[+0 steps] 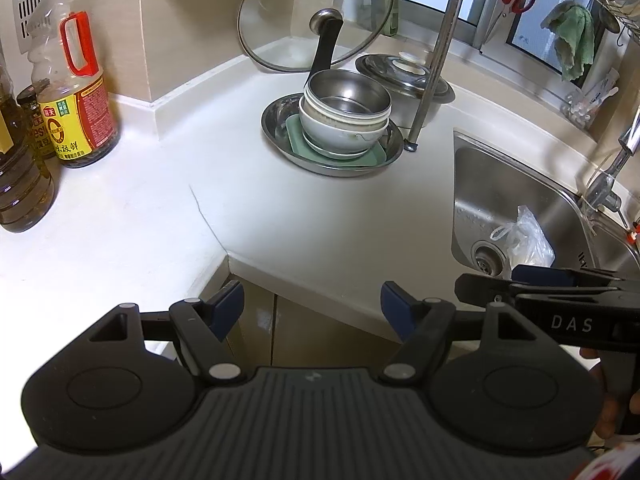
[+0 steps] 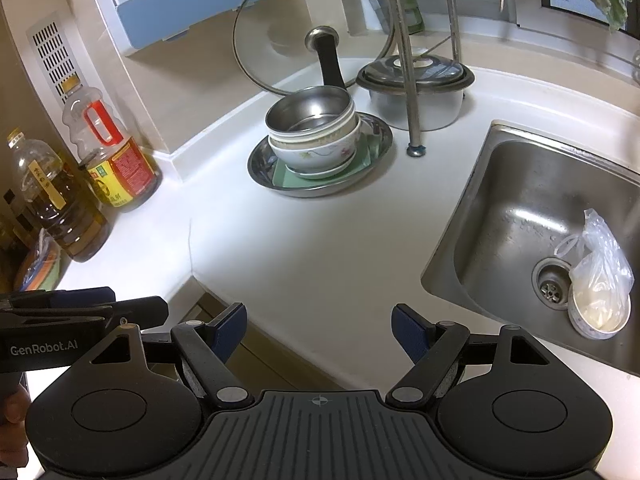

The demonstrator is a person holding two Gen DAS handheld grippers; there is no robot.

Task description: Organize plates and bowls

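Both the left tool [image 1: 312, 306] and the right tool [image 2: 319, 330] stand wide and hold nothing, over the counter's [image 2: 320, 248] front edge. In the sink [image 2: 520, 200] at the right, a small cup [image 2: 600, 320] by the drain holds a plastic bag [image 2: 600, 256]; its contents are unclear. Toward the back corner, a steel plate [image 1: 276, 128] carries a green square dish [image 1: 296, 142] and stacked bowls [image 1: 340, 132] with a steel bowl [image 1: 348, 96] on top, the lower ones mostly hidden
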